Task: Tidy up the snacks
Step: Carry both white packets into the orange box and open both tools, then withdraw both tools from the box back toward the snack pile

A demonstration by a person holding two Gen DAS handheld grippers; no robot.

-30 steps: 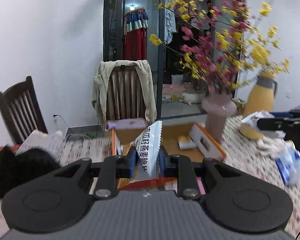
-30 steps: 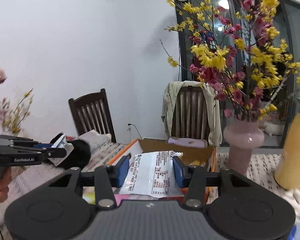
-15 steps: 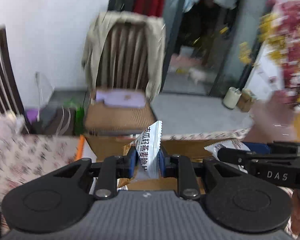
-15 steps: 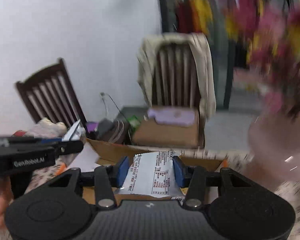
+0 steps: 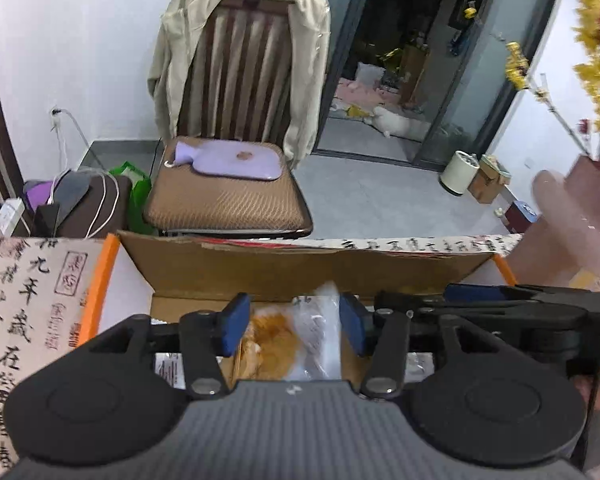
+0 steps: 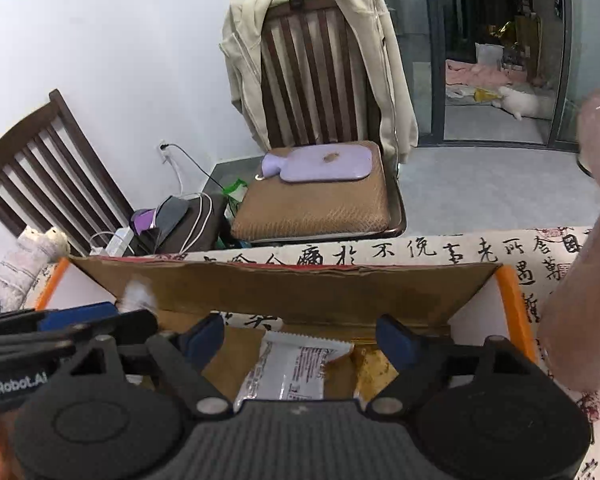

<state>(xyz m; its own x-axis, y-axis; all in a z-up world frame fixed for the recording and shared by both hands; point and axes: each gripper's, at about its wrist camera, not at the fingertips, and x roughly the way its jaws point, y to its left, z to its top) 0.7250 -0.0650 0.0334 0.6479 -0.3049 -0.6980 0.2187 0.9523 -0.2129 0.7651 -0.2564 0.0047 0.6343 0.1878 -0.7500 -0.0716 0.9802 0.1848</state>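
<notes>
Both grippers hang over an open cardboard box (image 5: 300, 272) with orange-edged flaps. My left gripper (image 5: 293, 320) has its jaws opening; a blurred white snack packet (image 5: 322, 320) is loose between the blue pads, above an orange snack (image 5: 268, 344) in the box. My right gripper (image 6: 300, 338) also has its jaws opening, wide apart with nothing pressed between them. A white printed packet (image 6: 292, 368) lies below it on the floor of the box (image 6: 300, 288). Each gripper shows in the other's view: the right gripper (image 5: 500, 308), the left gripper (image 6: 60, 328).
A pink vase (image 6: 580, 260) stands close to the box's right side on the calligraphy tablecloth (image 6: 420, 248). Beyond the table is a chair (image 5: 228, 200) with a beige jacket and a purple hot-water bottle (image 5: 228, 160). Bags and cables (image 5: 80, 204) lie on the floor.
Both grippers came forward and down over the box. Their jaws went from shut on the packets to open, and both packets came free, the right one now lying in the box.
</notes>
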